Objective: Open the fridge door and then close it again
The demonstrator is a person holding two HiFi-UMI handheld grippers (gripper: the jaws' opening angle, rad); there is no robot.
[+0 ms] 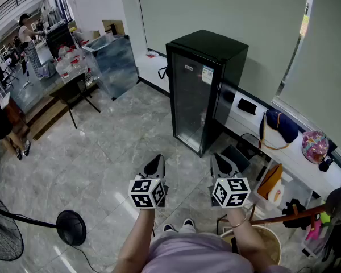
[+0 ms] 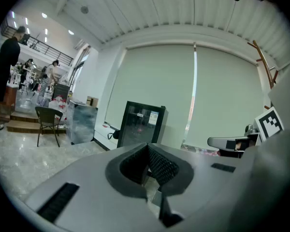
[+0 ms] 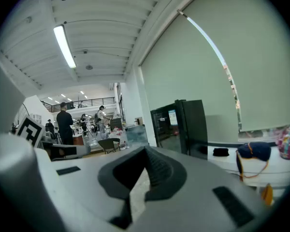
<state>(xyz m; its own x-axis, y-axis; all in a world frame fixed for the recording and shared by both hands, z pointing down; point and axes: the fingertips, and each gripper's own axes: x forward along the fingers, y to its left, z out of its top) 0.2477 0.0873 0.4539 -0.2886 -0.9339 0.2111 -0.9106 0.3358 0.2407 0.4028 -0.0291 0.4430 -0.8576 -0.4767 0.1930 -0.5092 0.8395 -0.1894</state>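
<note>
The closed black fridge [image 1: 202,90] stands on a grey marble floor [image 1: 102,152]. The left gripper [image 1: 158,160] and right gripper [image 1: 219,158] have their fingers clenched, empty.

A grey, marble-patterned tile floor [image 1: 113,147] carries nearly everything. A black fridge [image 1: 202,90] with a glass door stands upright on it, its back close to the wall. Left of the fridge and apart from it stands a tall boxy unit wrapped in clear plastic [image 1: 111,61], with a dark folding chair [image 2: 47,116] beside it. The round black base of a standing fan [image 1: 71,227] rests on the tiles at the lower left. The person's shoes [image 1: 179,227] stand at the bottom centre.

A low white ledge [image 1: 298,158] runs along the wall behind the fridge. On it lie a flat black item [image 1: 247,106], a navy bag with an orange strap [image 1: 281,125] and a pink patterned round object [image 1: 314,145].
</note>
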